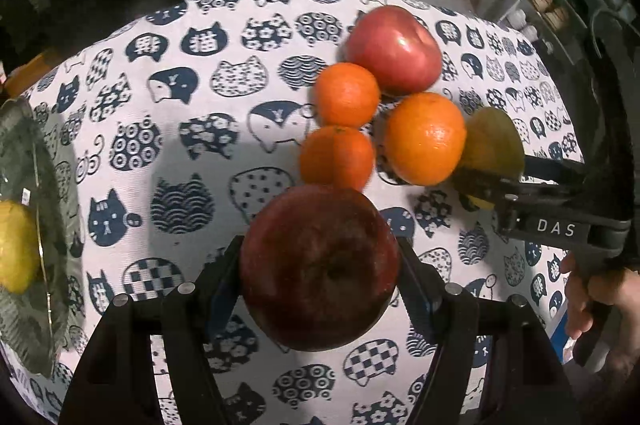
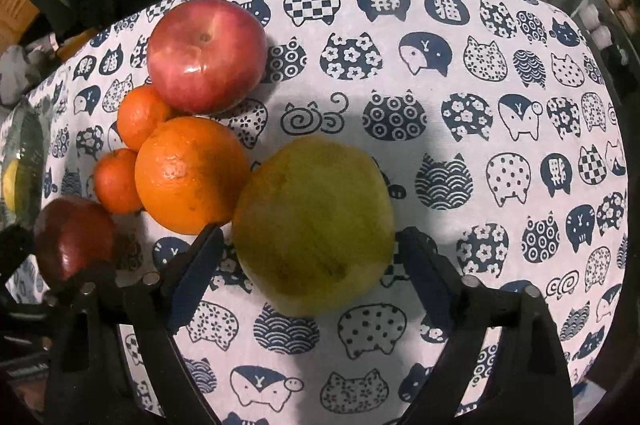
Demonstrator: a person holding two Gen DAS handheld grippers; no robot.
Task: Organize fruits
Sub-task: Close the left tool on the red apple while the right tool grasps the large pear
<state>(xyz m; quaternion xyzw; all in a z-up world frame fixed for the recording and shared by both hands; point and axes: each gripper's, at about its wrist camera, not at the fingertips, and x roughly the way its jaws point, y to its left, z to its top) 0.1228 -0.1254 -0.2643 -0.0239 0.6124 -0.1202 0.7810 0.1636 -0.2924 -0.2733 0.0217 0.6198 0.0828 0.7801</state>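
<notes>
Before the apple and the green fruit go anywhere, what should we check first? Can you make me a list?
1. Left gripper pressing the dark red apple on both sides: ok.
2. Right gripper around the green fruit: not ok yet, gaps show beside both fingers.
3. Green fruit clear of the big orange: cannot tell, they sit very close.
4. Glass dish has room beside the yellow fruit: cannot tell, only its edge shows.
5. Other apple and two small oranges resting on the cloth: ok.
</notes>
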